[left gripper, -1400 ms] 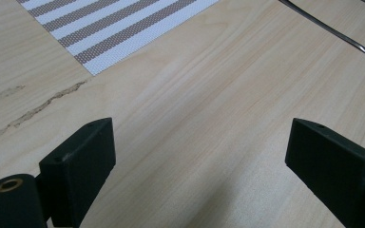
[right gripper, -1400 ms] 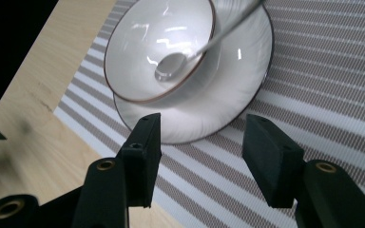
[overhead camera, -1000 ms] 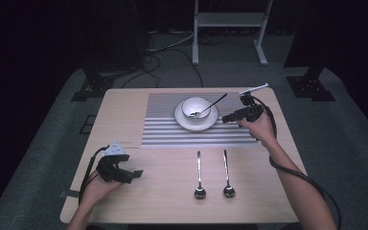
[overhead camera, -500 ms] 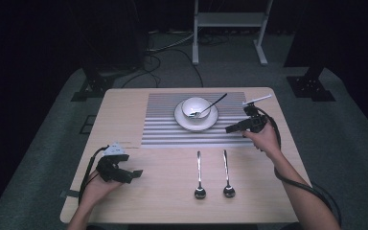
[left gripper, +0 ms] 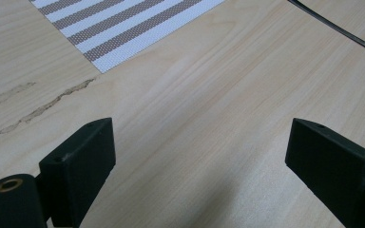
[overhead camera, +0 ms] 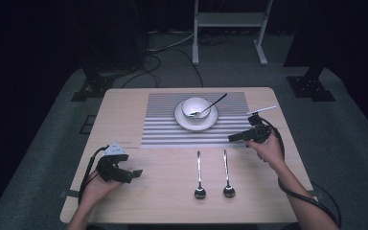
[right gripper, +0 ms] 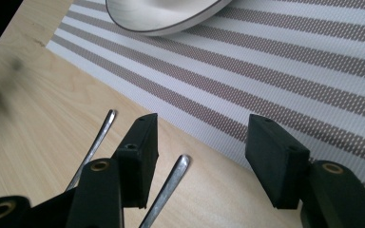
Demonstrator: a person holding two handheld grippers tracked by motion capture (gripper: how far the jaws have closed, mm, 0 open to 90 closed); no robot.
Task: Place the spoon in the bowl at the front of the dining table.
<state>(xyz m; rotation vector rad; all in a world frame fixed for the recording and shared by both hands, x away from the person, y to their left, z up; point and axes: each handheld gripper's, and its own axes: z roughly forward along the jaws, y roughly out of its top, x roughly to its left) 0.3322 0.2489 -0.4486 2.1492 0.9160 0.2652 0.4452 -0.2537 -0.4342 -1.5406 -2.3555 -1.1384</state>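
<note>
Right gripper (overhead camera: pixel 237 137), jaws apart, empty, above nearer spoon (overhead camera: pixel 227 173) handle; left gripper (overhead camera: pixel 133 173) likewise apart on surface (overhead camera: pixel 163 201): risk of nudging neighbouring spoon (overhead camera: pixel 199 177) through a skewed descent.

Left tongs (left gripper: pixel 199 166) spread wide over bare wooden table (left gripper: pixel 209 109), striped placemat corner (left gripper: pixel 123 23) beyond

- Plate (right gripper: pixel 166 16), right gripper view: near rim alone in frame, remainder cut by top edge.
- Two spoons (right gripper: pixel 164 192), same view: handle tips visible; one shaft passes behind a jaw, bowls below the frame.
- Spoon handle (left gripper: pixel 332 28), left gripper view: cut at right edge.
- Table's left part (right gripper: pixel 0 95), right gripper view: blurred.
</note>
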